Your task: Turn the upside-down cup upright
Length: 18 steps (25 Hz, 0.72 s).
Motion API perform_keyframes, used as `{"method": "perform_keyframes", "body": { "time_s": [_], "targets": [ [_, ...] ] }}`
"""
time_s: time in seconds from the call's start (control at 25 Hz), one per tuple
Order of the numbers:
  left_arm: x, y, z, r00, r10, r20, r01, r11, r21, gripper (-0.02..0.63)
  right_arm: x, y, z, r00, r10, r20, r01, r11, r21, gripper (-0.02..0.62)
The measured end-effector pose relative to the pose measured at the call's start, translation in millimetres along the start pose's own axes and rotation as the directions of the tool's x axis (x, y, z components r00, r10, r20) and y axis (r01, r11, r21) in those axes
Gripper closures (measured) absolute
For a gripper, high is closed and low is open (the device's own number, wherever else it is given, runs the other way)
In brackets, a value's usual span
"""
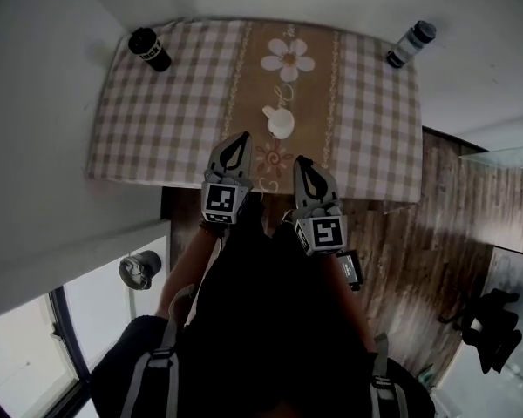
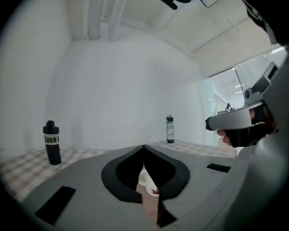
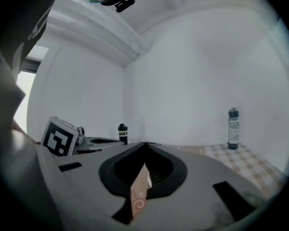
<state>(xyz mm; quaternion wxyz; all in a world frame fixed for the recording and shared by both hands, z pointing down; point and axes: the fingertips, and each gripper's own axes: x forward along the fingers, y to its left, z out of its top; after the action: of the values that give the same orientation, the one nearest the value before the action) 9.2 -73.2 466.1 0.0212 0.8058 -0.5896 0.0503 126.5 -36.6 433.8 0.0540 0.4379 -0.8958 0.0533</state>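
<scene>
A small white cup (image 1: 281, 124) with a handle stands on the brown flowered runner in the middle of the checked table (image 1: 157, 120). My left gripper (image 1: 241, 135) is shut and empty, its tip just short of the cup and a little to its left. In the left gripper view only a thin slice of the cup (image 2: 145, 179) shows through the slit between the closed jaws of the left gripper (image 2: 143, 147). My right gripper (image 1: 300, 159) is shut and empty too, over the table's near edge below the cup. The right gripper (image 3: 145, 143) shows only runner cloth through its slit.
A black bottle (image 1: 149, 49) stands at the table's far left corner and a clear bottle with a dark cap (image 1: 410, 43) at the far right corner. White walls close in behind and left of the table. Wooden floor (image 1: 418, 251) lies to the right.
</scene>
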Motion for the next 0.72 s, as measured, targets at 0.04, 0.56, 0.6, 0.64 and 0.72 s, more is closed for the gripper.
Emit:
{"method": "perform_keyframes", "body": {
  "time_s": [0.04, 0.56, 0.6, 0.64, 0.72],
  "targets": [
    [-7, 2, -3, 1.0, -0.007, 0.003, 0.007, 1.0, 0.005, 0.601, -6, 9, 1, 1.0, -0.015, -0.001, 0.015, 1.0, 0.006, 0.591],
    [49, 30, -48, 0.946, -0.318, -0.068, 0.314, 0.948, -0.058, 0.514, 45, 34, 1, 0.963, -0.267, -0.035, 0.266, 0.964, -0.022, 0.589],
    [51, 28, -51, 0.936, -0.343, -0.077, 0.339, 0.939, -0.064, 0.514, 47, 35, 0, 0.959, -0.28, -0.039, 0.279, 0.96, -0.028, 0.589],
    [54, 25, -55, 0.926, -0.368, -0.084, 0.363, 0.929, -0.066, 0.514, 50, 36, -1, 0.956, -0.29, -0.042, 0.289, 0.957, -0.032, 0.589],
    [58, 21, -62, 0.909, -0.405, -0.1, 0.4, 0.914, -0.063, 0.513, 54, 38, -4, 0.952, -0.302, -0.051, 0.301, 0.953, -0.034, 0.589]
  ]
}}
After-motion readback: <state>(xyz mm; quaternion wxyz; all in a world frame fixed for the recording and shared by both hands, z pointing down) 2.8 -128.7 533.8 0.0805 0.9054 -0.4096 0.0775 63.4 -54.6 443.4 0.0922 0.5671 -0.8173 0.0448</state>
